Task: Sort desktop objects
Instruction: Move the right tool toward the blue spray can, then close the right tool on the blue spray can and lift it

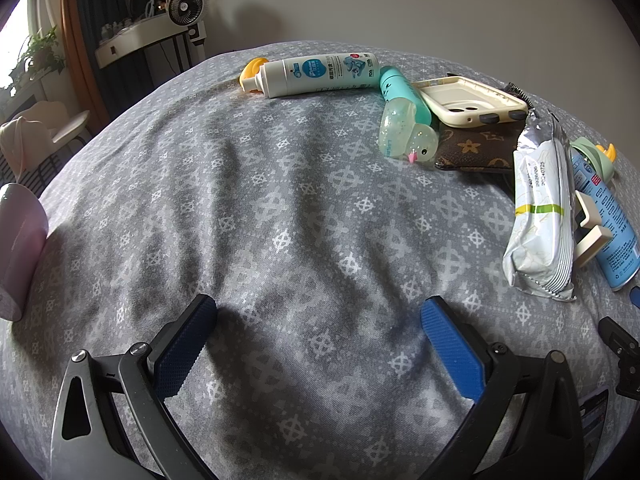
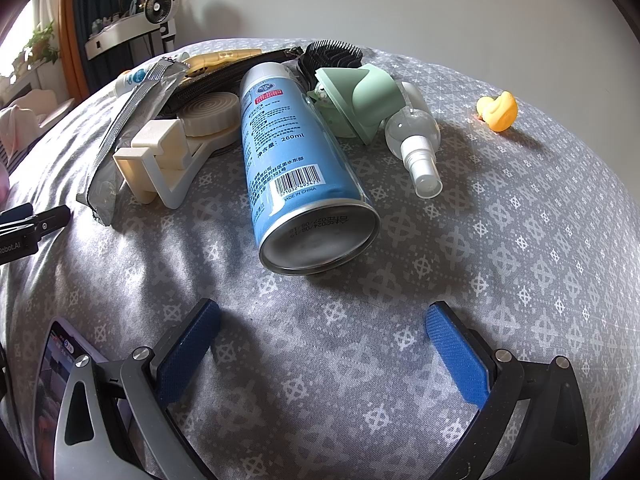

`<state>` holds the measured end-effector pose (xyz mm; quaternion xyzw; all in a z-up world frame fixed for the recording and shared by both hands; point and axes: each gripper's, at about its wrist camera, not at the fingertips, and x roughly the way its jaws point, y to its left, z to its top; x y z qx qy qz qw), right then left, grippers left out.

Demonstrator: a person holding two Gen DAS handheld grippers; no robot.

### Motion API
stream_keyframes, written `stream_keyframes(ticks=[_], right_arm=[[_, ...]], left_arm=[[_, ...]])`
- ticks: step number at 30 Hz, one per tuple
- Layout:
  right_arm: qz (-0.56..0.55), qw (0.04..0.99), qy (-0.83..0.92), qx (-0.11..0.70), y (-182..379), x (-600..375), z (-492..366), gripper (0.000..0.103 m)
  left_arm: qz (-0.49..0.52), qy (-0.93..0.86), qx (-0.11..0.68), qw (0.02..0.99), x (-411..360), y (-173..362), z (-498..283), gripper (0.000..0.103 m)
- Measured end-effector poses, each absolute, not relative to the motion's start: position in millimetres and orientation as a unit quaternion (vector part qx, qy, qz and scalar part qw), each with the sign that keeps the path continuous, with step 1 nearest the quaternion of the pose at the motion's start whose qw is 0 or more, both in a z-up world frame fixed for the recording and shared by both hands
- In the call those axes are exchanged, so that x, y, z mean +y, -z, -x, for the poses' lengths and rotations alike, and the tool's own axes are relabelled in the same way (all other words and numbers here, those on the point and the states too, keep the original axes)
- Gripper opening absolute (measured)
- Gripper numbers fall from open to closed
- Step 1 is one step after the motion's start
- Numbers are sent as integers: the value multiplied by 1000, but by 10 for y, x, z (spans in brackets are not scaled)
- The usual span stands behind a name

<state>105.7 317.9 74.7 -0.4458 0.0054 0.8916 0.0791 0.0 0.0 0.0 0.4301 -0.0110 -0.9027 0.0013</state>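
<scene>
My left gripper (image 1: 318,318) hangs open over bare grey patterned cloth (image 1: 280,200), nothing between its blue pads. Far ahead lie a white spray bottle (image 1: 320,74), a teal bottle (image 1: 402,96), a cream phone case (image 1: 472,102), a brown wallet (image 1: 476,150) and a foil packet (image 1: 540,216). My right gripper (image 2: 322,320) is also open and empty. Just ahead of it lies a blue aerosol can (image 2: 296,168), its base toward me. Beside the can are a cream phone stand (image 2: 172,160), a green holder (image 2: 368,98), a small clear spray bottle (image 2: 416,140) and a yellow duck (image 2: 498,111).
A pink cup (image 1: 18,248) stands at the left edge of the left wrist view. A lit phone (image 2: 56,384) lies at the lower left of the right wrist view. A black hairbrush (image 2: 332,58) and a black zip pouch (image 2: 224,76) lie behind the can. A wall rises behind.
</scene>
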Motion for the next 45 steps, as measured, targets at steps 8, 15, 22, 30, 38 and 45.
stream_keyframes(ticks=[8,15,22,30,38,45], right_arm=[[446,79,-892,5,-747,3180,-1057,103],[445,79,-892,5,-747,3179,-1058,103],[445,81,-892,3,-748,3183,-1057,103],[456,76,-887,1,-759,3188,-1005,103],[396,69,-915,24,-1480,3374,-1221,103],[442,-1,-896,-47,-1712,3189,-742,103]], left_arm=[[-430,903,-11,1,0,0,0,103],[-430,903,-11,1,0,0,-1,103],[-430,903,-11,1,0,-1,0,103],[-430,903,-11,0,0,-1,-1,103],[-430,903,-12,0,0,-1,-1,103],[-430,903,-12,0,0,-1,-1,103]])
